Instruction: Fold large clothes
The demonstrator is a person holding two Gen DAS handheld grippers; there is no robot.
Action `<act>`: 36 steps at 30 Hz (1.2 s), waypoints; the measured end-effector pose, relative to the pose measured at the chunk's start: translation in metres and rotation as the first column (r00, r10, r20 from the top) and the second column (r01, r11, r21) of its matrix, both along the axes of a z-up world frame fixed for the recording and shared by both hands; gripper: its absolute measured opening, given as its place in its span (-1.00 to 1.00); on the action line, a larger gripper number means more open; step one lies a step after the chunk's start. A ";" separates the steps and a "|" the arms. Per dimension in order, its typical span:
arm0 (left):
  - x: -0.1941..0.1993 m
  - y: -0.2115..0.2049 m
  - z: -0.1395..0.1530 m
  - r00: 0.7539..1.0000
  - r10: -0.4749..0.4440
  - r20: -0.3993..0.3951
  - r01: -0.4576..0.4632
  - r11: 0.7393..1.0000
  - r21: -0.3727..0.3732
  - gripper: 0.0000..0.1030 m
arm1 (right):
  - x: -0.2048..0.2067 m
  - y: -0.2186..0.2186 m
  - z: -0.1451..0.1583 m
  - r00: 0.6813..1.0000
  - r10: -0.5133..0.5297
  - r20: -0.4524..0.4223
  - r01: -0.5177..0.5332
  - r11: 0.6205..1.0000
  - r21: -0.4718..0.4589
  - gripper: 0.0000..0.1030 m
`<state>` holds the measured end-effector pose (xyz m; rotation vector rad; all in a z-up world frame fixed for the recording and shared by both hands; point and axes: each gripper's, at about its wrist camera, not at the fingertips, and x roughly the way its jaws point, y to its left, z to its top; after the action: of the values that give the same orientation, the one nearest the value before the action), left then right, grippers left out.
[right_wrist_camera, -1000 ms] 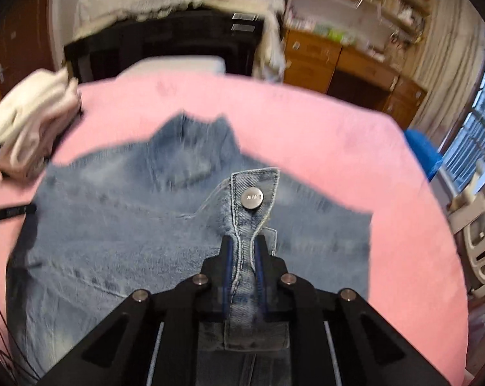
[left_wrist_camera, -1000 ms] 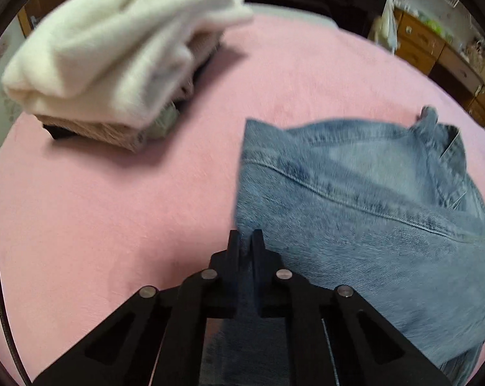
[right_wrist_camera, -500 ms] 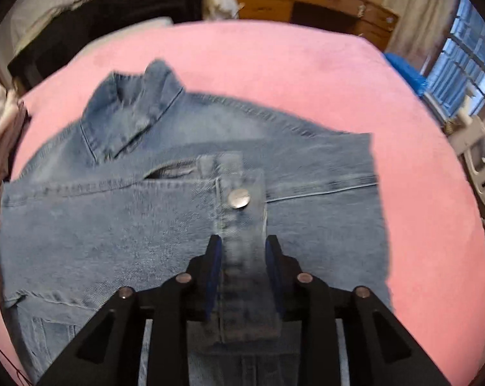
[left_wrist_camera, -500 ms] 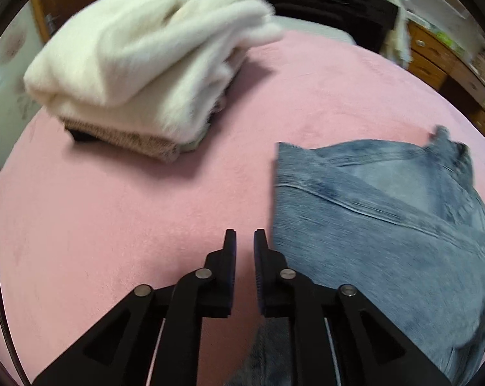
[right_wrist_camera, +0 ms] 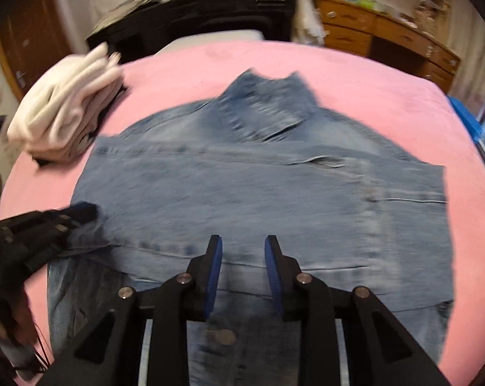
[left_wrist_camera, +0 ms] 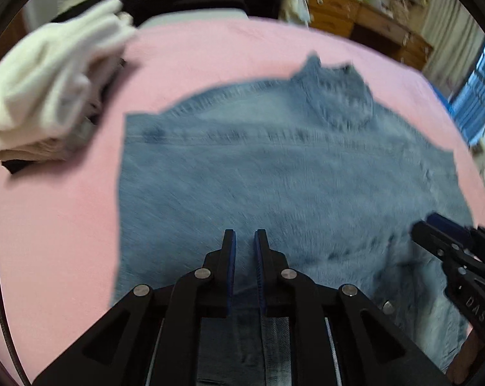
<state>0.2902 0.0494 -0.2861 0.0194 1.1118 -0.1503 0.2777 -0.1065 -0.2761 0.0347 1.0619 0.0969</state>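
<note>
A blue denim jacket (left_wrist_camera: 274,167) lies flat on the pink bed (left_wrist_camera: 65,193), collar at the far side; it also fills the right wrist view (right_wrist_camera: 258,186). My left gripper (left_wrist_camera: 244,241) hovers over the jacket's near part with a narrow gap between its fingers, holding nothing. My right gripper (right_wrist_camera: 243,247) is open and empty above the jacket's near edge, with a metal button (right_wrist_camera: 224,336) below it. Each gripper shows in the other's view: the right gripper at the right edge (left_wrist_camera: 435,225), the left gripper at the left edge (right_wrist_camera: 78,212).
A stack of folded cream and white clothes (left_wrist_camera: 46,87) sits on the bed at the far left, also in the right wrist view (right_wrist_camera: 65,109). A black headboard (right_wrist_camera: 194,9) and wooden drawers (right_wrist_camera: 371,35) stand beyond the bed.
Both grippers let go of the jacket. The right one opened off the button placket and pulled back. The left one swung right, over the jacket.
</note>
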 end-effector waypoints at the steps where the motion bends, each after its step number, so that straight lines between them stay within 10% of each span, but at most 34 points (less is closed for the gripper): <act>1: 0.002 -0.004 -0.010 1.000 0.000 -0.025 0.000 1.000 0.026 -0.81 | 0.003 0.002 -0.008 1.000 0.001 -0.023 -0.001 1.000 -0.021 -0.47; 9: 0.018 0.029 -0.033 0.992 0.097 -0.086 -0.093 0.995 0.043 -0.76 | 0.006 -0.076 -0.039 0.975 -0.190 -0.111 0.176 0.976 -0.125 -0.57; 13: 0.017 0.038 -0.029 0.991 0.111 -0.071 -0.108 0.993 0.049 -0.76 | 0.002 -0.097 -0.036 0.968 -0.209 -0.136 0.199 0.976 -0.085 -1.00; 28: -0.032 0.131 0.072 0.942 0.333 0.048 -0.327 0.940 -0.099 -0.72 | -0.063 -0.108 0.063 0.961 -0.275 -0.015 0.275 0.960 0.046 -0.93; 36: -0.103 0.157 0.161 0.936 0.272 0.223 -0.252 0.961 -0.112 0.48 | -0.124 -0.122 0.128 0.964 -0.248 0.095 0.239 0.967 0.090 -0.90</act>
<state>0.1877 0.2067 -0.1249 -0.1804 0.8594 0.0462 0.1534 -0.2288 -0.1476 0.2277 0.9400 -0.0826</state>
